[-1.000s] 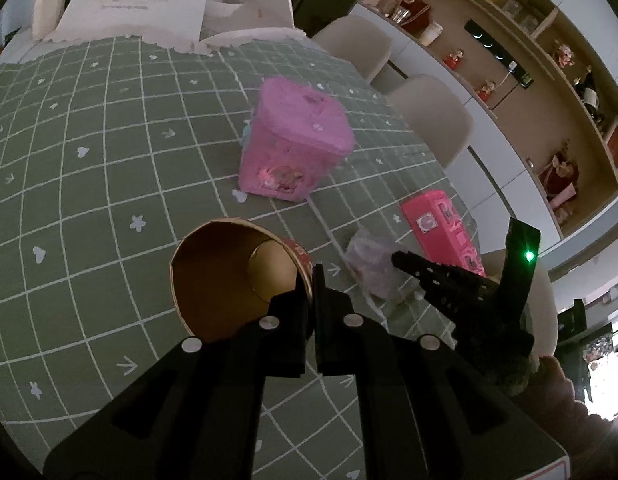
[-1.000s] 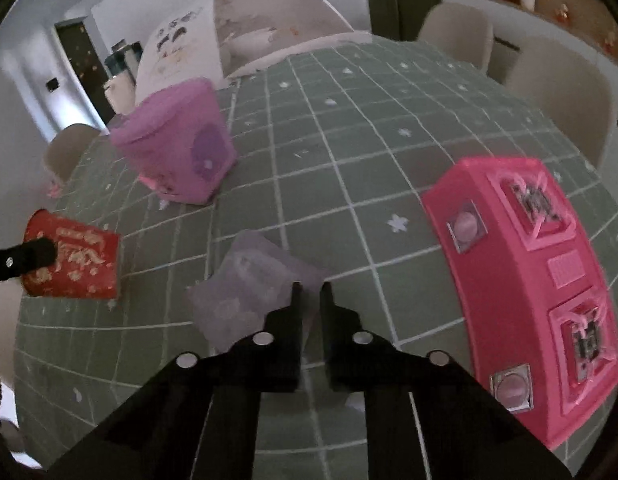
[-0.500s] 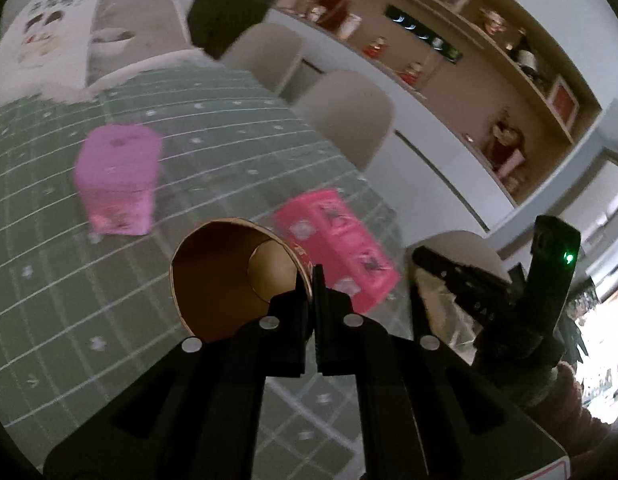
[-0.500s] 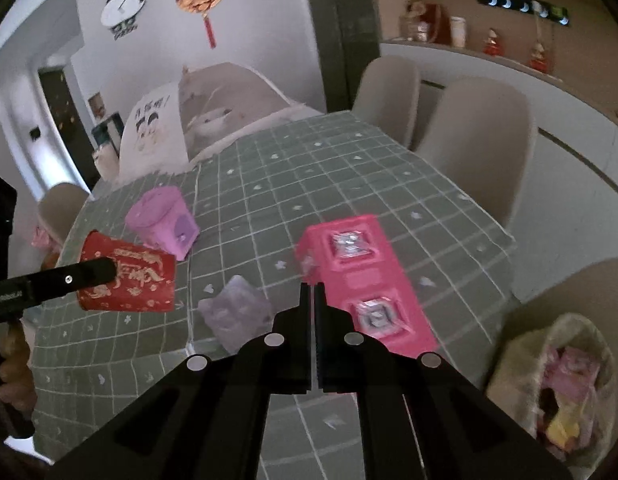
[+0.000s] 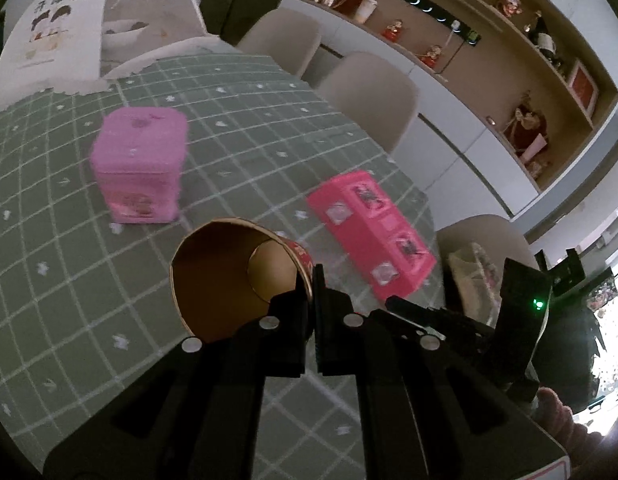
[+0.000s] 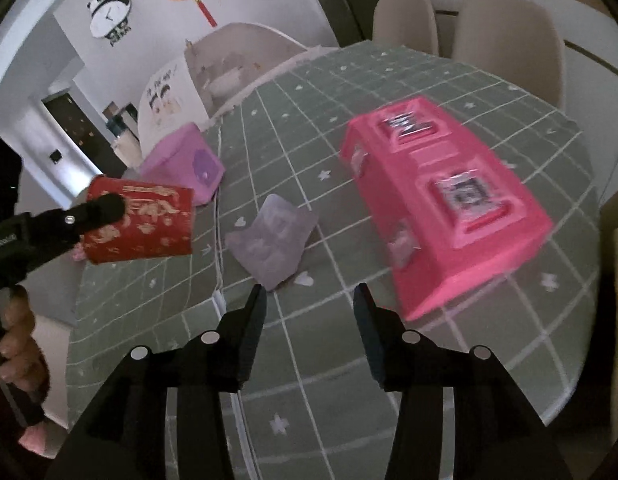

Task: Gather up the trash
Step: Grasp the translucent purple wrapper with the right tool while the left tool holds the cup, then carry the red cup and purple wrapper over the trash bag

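Red paper cup (image 5: 237, 276) is held by the left gripper (image 5: 313, 280), whose jaws are pressed together on the cup's rim, so the cup hangs above the green checked tablecloth (image 5: 229, 152) with its brown inside turned to the camera. In the right wrist view the same cup shows its gold pattern at the left edge. The right gripper (image 6: 309, 300) is opening, and nothing is between its fingers (image 6: 251, 320); it hovers over the table. Just beyond its tips lies a crumpled pale purple wrapper (image 6: 271, 240), flat on the cloth. To the right of the wrapper is a bright pink box (image 6: 445, 200), lying on its long side (its labels are too blurred to read). Farther back stands a lilac carton (image 5: 139, 170), upright.
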